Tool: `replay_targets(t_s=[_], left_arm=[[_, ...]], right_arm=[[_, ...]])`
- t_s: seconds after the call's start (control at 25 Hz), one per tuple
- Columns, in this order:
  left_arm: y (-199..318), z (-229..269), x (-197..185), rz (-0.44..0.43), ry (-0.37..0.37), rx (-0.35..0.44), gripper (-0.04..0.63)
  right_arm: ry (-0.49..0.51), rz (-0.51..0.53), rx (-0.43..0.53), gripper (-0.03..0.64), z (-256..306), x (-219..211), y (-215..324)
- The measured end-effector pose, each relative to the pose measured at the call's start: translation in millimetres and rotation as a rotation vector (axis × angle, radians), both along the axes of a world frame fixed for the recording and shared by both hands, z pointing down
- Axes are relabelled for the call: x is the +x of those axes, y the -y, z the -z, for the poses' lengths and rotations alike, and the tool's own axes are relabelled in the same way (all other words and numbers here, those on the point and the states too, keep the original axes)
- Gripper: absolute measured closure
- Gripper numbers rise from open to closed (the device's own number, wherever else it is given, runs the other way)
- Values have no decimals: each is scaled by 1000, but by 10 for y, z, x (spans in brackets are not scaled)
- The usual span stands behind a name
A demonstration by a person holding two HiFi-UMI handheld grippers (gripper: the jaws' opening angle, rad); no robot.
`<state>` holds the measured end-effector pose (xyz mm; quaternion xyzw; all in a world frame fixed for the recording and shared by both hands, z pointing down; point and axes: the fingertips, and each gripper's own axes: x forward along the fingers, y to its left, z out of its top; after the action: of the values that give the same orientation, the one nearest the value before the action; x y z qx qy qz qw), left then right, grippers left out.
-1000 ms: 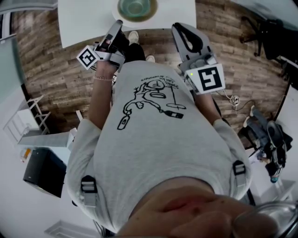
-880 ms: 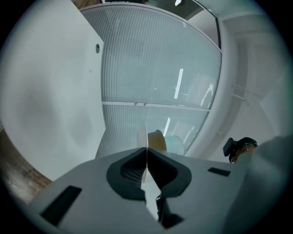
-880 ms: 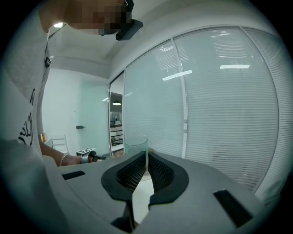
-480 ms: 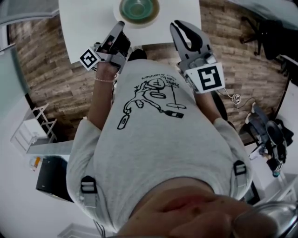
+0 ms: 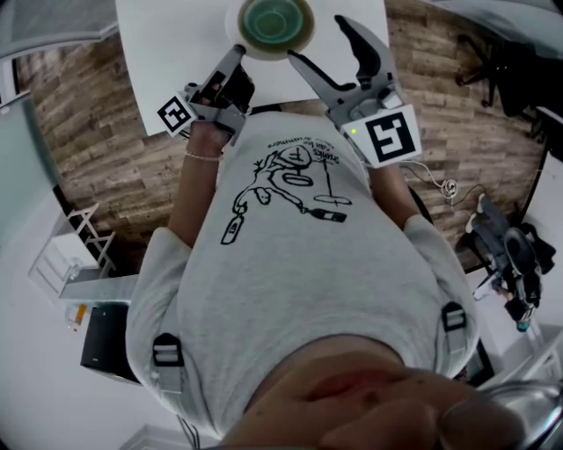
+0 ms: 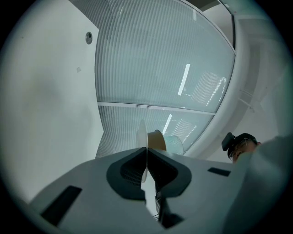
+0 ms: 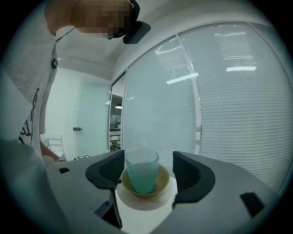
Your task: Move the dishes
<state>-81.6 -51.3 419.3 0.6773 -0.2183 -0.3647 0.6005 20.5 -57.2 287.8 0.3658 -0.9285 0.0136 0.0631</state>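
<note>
A white plate [image 5: 236,19] lies at the near edge of a white table [image 5: 167,44]. On it stands a tan bowl [image 7: 155,188] with a teal dimpled glass [image 7: 142,171] upright inside. My left gripper [image 5: 234,60] is shut on the plate's left rim, and the left gripper view shows the plate [image 6: 142,137] edge-on between the jaws, with the bowl [image 6: 157,140] and glass [image 6: 174,144] behind. My right gripper [image 5: 327,48] is open at the plate's right side. In the right gripper view its jaws stand either side of the plate [image 7: 142,204], apart from it.
Wood-plank floor [image 5: 97,132] surrounds the table. A white chair or rack [image 5: 75,255] and a dark box [image 5: 106,338] stand at the left. A dark office chair [image 5: 506,61] and a bag with cables [image 5: 506,250] are at the right. Frosted glass walls with blinds [image 7: 219,100] lie beyond.
Both grippers have moved forward to the plate. The right gripper's jaws have spread wide open. The left gripper's tips have reached the plate's rim and closed on it.
</note>
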Motion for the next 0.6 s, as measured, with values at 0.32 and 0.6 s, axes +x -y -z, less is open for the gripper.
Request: replay_targets(t_s=[0.32, 0.6], left_arm=[[90, 61, -101, -22, -12, -2, 586], [98, 113, -107, -28, -12, 6, 586]], right_arm=[[-32, 46, 9, 255, -62, -372, 220], [-95, 87, -3, 242, -173, -513, 287]])
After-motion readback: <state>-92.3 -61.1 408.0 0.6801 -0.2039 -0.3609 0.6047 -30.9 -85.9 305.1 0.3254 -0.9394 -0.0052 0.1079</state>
